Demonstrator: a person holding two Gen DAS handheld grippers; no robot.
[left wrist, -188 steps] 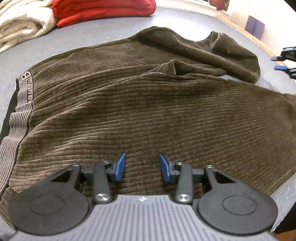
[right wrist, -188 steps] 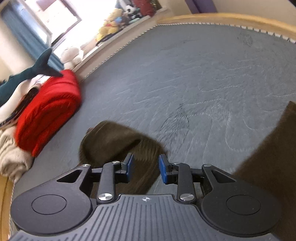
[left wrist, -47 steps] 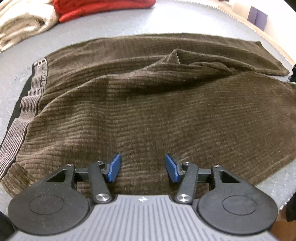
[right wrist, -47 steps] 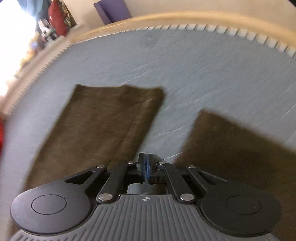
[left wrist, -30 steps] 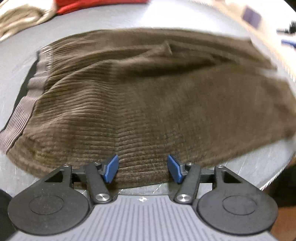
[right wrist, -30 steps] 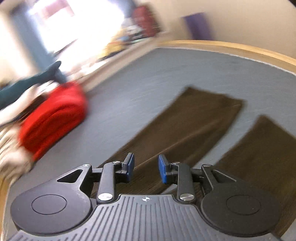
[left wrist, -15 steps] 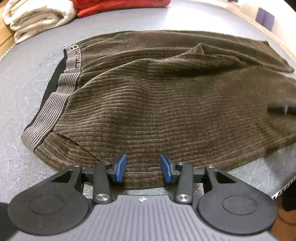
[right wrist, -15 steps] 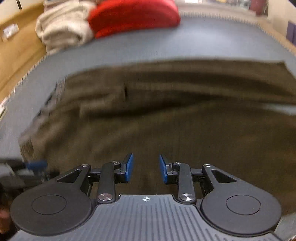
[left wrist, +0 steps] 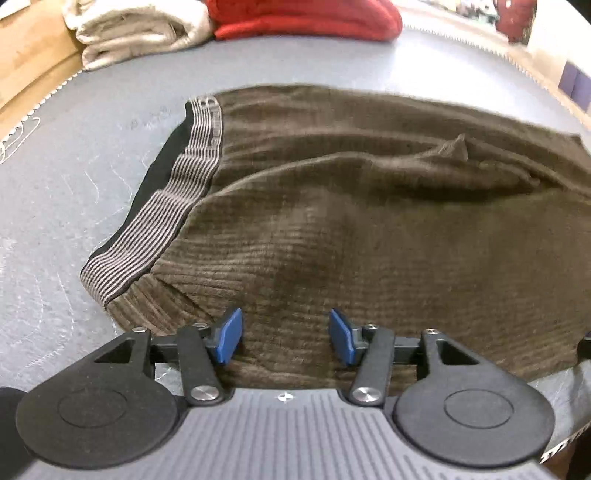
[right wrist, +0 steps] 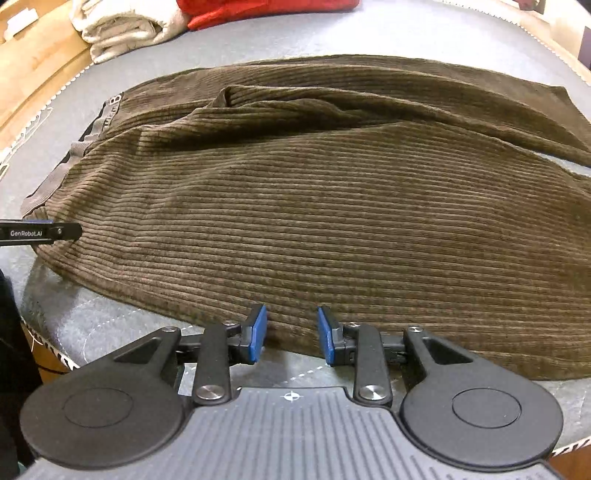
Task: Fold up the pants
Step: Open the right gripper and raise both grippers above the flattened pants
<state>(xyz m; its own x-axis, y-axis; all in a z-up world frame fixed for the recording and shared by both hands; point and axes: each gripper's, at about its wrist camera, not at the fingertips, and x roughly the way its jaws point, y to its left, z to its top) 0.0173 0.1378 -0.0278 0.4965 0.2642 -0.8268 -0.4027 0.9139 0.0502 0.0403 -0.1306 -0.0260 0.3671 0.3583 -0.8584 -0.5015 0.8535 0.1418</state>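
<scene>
Pants [right wrist: 332,206]: brown corduroy, spread across frame centre on grey mattress [right wrist: 369,33]; striped waistband [left wrist: 173,206] left.
Left gripper [left wrist: 284,336]: apart, just widened, over near edge, nothing clamped.
Right gripper [right wrist: 290,334]: apart, empty, at near hem.
Cut off: leg ends, right.

The left tongs [left wrist: 285,335] have black linkage arms with silver screw heads, blue pads on the fingertips [left wrist: 229,334], two round black discs and a ribbed grey housing with a small crosshair mark; the right tongs [right wrist: 289,334] are built alike. From the right wrist view, a black finger of the left tongs bears white "GenRobot.AI" lettering.
</scene>
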